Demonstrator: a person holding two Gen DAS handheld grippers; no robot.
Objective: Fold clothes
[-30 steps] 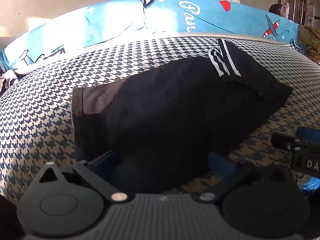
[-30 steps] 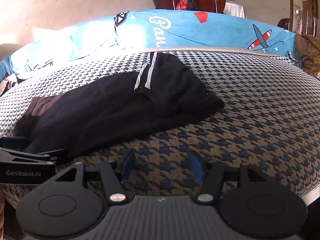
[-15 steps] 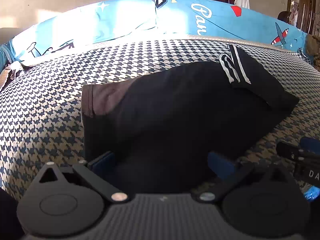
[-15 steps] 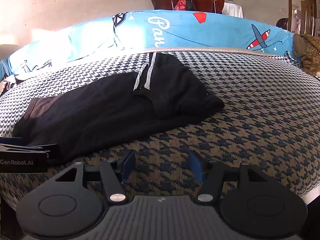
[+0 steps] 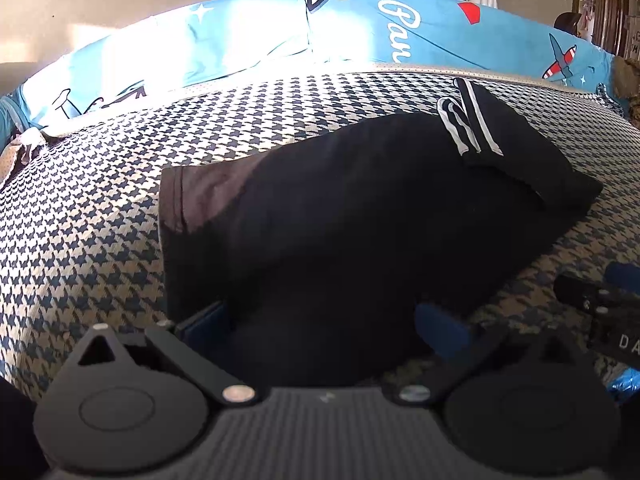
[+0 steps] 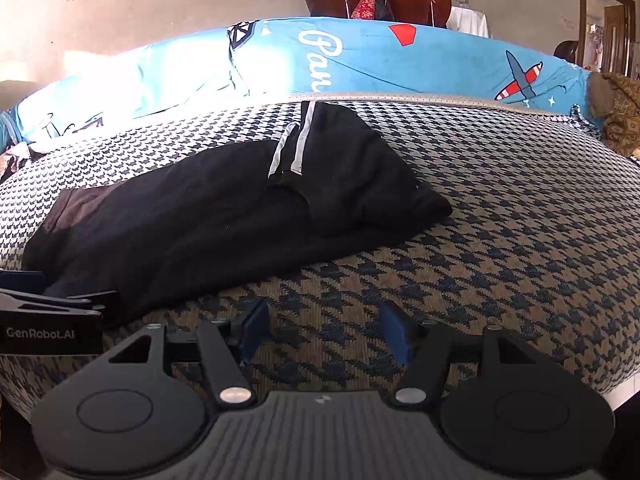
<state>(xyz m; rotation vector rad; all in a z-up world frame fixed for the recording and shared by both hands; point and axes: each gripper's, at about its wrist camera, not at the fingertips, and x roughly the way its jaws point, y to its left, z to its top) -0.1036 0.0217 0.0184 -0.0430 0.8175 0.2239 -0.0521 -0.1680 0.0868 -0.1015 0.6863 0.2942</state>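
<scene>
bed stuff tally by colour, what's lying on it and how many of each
Black: 1, the black garment with white stripes, on the houndstooth cover.
Blue: 1, the blue printed bedding along the far edge.
Brown patterned: 1, the brown cloth at the far right edge.
Total: 3
Both the left tool and right tool are open, holding nothing.
</scene>
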